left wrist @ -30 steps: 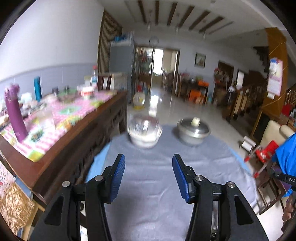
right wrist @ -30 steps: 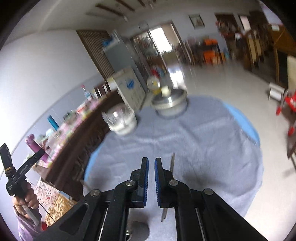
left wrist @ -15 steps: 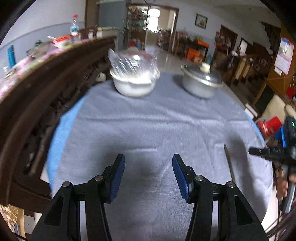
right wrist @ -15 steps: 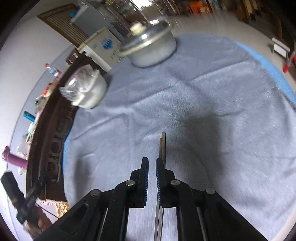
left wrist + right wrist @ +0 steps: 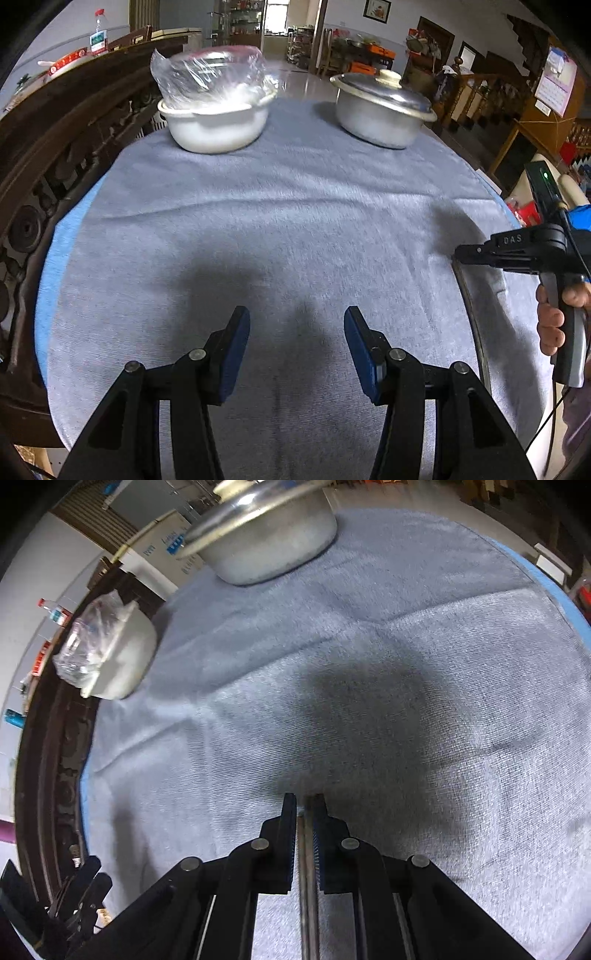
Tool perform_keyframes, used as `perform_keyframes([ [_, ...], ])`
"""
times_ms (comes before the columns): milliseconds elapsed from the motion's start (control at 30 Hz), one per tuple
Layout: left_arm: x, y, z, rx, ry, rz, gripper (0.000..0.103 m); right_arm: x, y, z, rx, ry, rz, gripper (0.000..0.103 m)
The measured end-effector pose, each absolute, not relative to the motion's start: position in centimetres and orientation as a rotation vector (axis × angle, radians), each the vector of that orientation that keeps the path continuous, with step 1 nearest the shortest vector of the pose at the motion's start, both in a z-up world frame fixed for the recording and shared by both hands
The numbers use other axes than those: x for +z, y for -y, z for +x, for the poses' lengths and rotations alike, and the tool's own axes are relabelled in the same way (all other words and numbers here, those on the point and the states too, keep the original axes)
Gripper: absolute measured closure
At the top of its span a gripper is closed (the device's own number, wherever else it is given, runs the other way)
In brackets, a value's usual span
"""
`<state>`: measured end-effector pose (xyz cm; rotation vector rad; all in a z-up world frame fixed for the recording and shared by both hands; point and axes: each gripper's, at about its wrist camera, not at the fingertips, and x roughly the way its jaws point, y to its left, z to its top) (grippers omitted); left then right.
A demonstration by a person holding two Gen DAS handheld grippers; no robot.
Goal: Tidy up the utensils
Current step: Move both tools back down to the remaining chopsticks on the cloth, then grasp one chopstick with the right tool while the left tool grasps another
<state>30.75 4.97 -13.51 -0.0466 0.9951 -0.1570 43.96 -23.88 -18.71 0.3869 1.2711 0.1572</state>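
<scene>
A long thin metal utensil (image 5: 474,332) lies flat on the grey-blue cloth (image 5: 277,221) near the round table's right edge. My right gripper (image 5: 457,255), held by a hand, points down at the utensil's far end. In the right wrist view, the right gripper (image 5: 303,798) is shut to a narrow slit, and the utensil (image 5: 308,886) shows through that slit, running back under the fingers. I cannot tell whether the pads touch it. My left gripper (image 5: 295,325) hovers low over bare cloth at the middle front, open and empty.
A white bowl under clear plastic wrap (image 5: 216,122) stands at the back left of the table. A lidded metal pot (image 5: 382,110) stands at the back right. A dark carved wooden sideboard (image 5: 55,129) borders the table's left side.
Both grippers came down toward the cloth and tipped downward. The right gripper closed in on the utensil until its far end sits at the fingertips. Neither gripper's jaws visibly moved.
</scene>
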Motion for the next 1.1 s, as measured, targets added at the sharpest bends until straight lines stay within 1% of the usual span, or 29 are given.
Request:
perform_keyframes([
  [333,-14.6,-3.9,30.4,-0.195,-1.018,-0.054,0.049,-18.6,22.5,44.3,0.113,-1.270,0.267,0.092],
  [400,-14.6,-3.3,30.4,-0.207,-1.016,-0.042,0.049,-18.6,22.5,44.2,0.108,-1.267,0.251,0.095],
  [467,-14.7,-2.6,30.6,-0.228,-1.015,-0.030,0.049,-18.6,22.7,44.0,0.116,-1.260,0.248,0.096],
  [700,-15.0,0.5,32.1,-0.317,-1.007,0.024,0.049,-18.6,25.9,42.7,0.091,-1.258,0.255,0.096],
  [733,-15.0,1.4,32.5,-0.343,-1.006,0.034,0.049,-18.6,26.4,42.4,0.094,-1.261,0.254,0.095],
  [867,-15.1,4.5,33.9,-0.431,-0.997,0.091,0.049,-18.3,29.1,41.1,0.142,-1.252,0.380,0.094],
  [967,-15.2,7.0,34.8,-0.507,-0.997,0.127,0.049,-18.0,30.7,40.1,0.140,-1.230,0.400,0.090],
  [1100,-16.0,10.3,35.5,-0.603,-1.020,0.167,0.049,-18.1,32.0,39.2,0.160,-1.214,0.448,0.090],
])
